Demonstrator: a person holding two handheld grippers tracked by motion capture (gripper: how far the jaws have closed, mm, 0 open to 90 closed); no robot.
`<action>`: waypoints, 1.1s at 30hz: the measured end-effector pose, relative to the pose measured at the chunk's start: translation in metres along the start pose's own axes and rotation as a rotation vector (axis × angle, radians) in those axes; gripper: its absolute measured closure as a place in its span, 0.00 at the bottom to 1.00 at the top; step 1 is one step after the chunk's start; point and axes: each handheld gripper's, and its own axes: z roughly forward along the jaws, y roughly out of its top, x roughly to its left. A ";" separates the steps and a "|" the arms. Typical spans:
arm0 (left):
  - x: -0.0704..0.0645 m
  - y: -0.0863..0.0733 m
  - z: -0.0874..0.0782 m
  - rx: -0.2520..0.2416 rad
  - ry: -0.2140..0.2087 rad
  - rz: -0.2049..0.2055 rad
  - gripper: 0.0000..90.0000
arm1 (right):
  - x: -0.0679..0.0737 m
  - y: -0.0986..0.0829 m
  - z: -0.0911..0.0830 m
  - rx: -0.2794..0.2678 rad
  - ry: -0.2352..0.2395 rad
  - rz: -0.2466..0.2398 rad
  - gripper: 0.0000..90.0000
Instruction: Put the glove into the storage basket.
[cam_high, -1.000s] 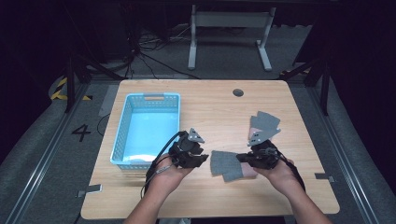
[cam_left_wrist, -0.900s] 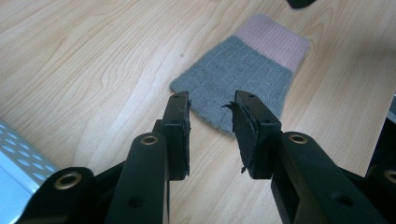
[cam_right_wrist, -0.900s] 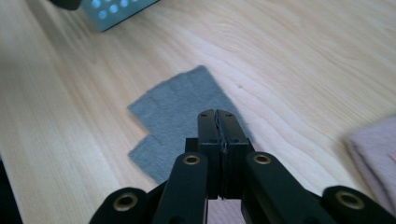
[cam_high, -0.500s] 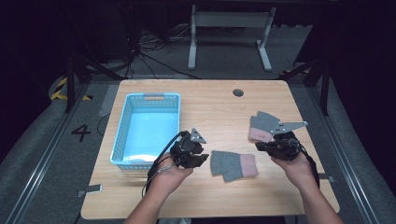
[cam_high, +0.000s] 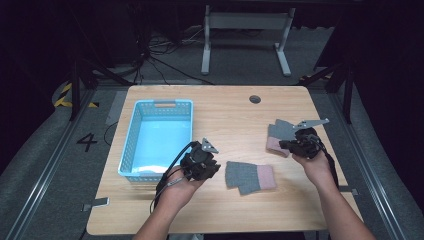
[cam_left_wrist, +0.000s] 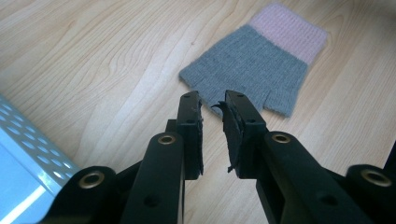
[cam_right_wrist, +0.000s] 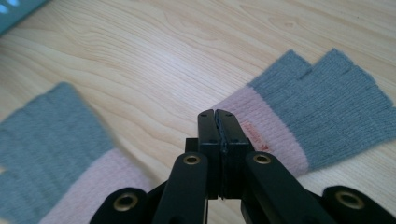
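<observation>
Two grey-and-pink fingerless gloves lie on the tabletop's right half. The near glove (cam_high: 250, 176) rests flat toward the front edge, long axis along that edge, pink cuff pointing right — its grey finger end faces the left gripper (cam_high: 209, 167), which is just beside it with jaws narrowly parted. The right gripper (cam_high: 285, 145), jaws pressed together, sits at the pink cuff of the far glove (cam_high: 278, 134) near the right edge — whether it pinches fabric cannot be told.

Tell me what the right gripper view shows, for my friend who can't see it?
The shut black tongs point at the pink cuff of a grey fingerless glove lying flat on the wooden table. A second matching glove lies at the left.
</observation>
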 end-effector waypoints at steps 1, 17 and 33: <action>0.000 0.000 0.000 0.002 0.000 -0.001 0.86 | -0.001 0.002 0.004 0.012 -0.008 0.005 1.00; -0.002 -0.001 0.003 0.020 0.003 0.014 0.89 | -0.010 0.009 0.044 0.107 -0.031 0.012 1.00; -0.002 -0.001 0.002 0.023 -0.003 0.018 0.87 | -0.012 0.007 0.055 0.146 -0.033 0.024 1.00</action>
